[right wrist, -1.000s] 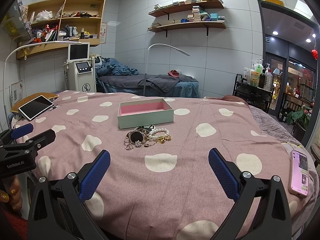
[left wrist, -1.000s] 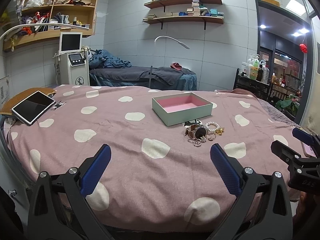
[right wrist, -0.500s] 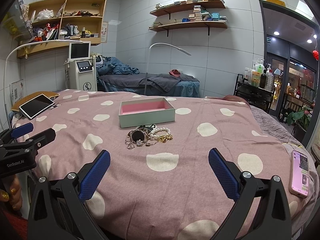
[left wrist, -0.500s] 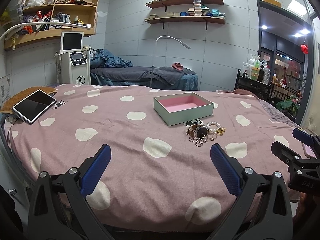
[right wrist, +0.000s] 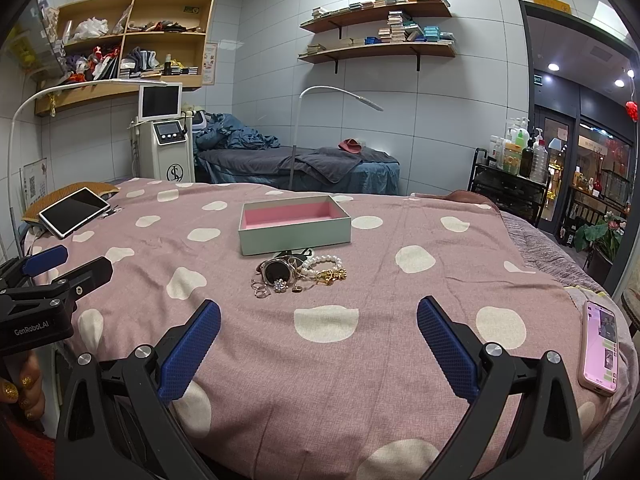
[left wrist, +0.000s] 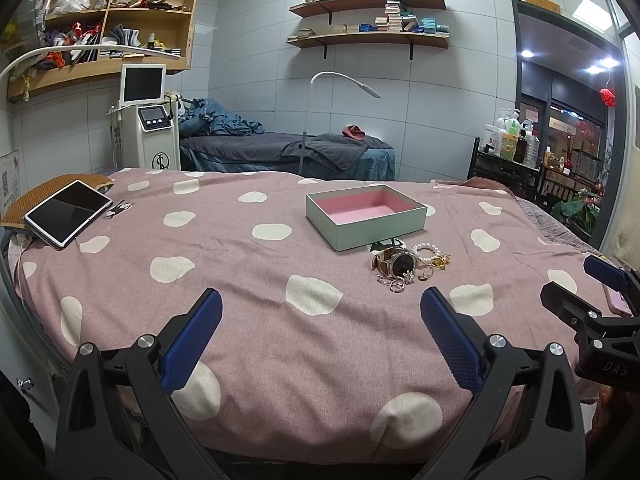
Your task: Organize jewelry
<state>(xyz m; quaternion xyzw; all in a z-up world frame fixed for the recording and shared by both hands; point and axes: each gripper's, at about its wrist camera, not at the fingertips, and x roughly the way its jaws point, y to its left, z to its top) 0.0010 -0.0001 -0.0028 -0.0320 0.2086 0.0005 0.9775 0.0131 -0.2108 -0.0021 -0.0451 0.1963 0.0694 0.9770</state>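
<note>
- Jewelry (right wrist: 298,276) lies in a small pile on the spotted blanket (right wrist: 360,360), just in front of the box (right wrist: 295,230).
- We hold our left gripper (left wrist: 320,336) and right gripper (right wrist: 318,334) wide open, both empty.
- We read "GenRoboLAI" on the left one.

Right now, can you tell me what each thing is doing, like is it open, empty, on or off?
Box: open, no lid, empty, pink inside.
Jewelry pile: loose on the blanket, just in front of the box, none put away.
Tablet: screen dark, lying flat.
Phone: screen lit, lying face up.
Left gripper: jaws open, holding nothing.
Right gripper: jaws open, holding nothing.
</note>
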